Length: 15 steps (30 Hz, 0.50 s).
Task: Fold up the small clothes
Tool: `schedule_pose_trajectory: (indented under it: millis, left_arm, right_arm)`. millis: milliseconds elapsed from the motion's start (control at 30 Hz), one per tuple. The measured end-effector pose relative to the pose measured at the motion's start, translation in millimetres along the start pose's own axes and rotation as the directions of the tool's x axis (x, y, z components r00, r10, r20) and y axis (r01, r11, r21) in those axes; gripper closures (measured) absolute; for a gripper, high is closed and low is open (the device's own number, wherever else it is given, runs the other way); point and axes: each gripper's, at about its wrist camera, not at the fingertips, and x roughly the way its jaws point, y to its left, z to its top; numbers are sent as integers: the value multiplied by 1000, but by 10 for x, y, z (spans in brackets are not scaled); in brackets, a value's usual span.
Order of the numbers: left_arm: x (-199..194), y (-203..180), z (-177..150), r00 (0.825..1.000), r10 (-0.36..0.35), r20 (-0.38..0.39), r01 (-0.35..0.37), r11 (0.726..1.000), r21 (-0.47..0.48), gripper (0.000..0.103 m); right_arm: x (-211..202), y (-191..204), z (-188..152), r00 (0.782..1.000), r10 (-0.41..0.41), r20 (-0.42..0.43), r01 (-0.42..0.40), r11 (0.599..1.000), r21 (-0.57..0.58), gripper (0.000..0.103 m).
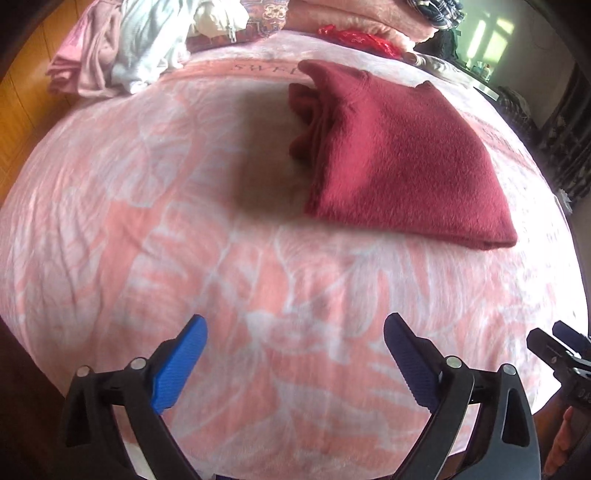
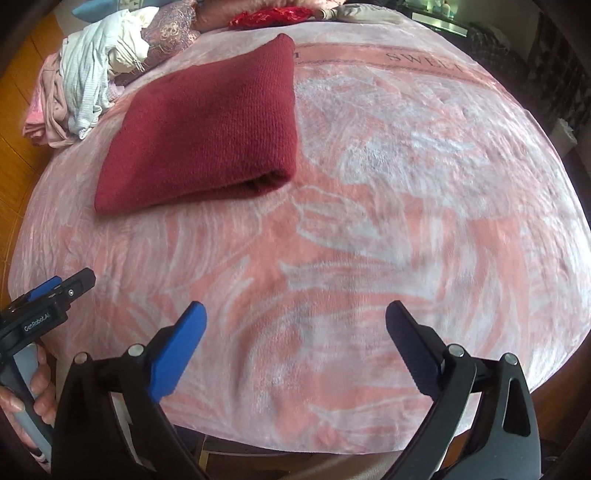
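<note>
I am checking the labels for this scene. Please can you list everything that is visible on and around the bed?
folded sweater: one, dark red, lying flat on the blanket, nothing gripping it
blanket: one, pink with white leaf pattern, covering the bed
clothes pile: one heap, pale pink, light blue and cream, far left edge of the bed
red cloth: one, bright red, far end of the bed
left gripper: one, black with blue pads, open, empty, above the near blanket
right gripper: one, same colours, open, empty
hand: one, holding the left gripper's handle

Blanket (image 2: pixel 369 229) open near edge and right of folded maroon sweater (image 2: pixel 207 136). Far-left corner blocked by clothes pile (image 2: pixel 92 66); cushions (image 1: pixel 332 22) along the back.
</note>
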Motion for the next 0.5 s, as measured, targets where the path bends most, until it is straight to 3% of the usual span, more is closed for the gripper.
schedule_pose_trajectory:
  millis: [200, 300, 500]
  left_arm:
    - [145, 25, -172, 998, 29, -55, -29, 1000, 11, 6]
    - [12, -2, -131, 999, 34, -17, -33, 999, 27, 6]
    - [-448, -100, -35, 995, 33, 91, -38, 998, 53, 4]
  right_arm:
    - [146, 71, -148, 999, -27, -29, 26, 1000, -13, 6]
    - [6, 146, -97, 1000, -11, 6, 11, 1000, -29, 6]
    - [-376, 294, 35, 994, -61, 88, 67, 996, -64, 6]
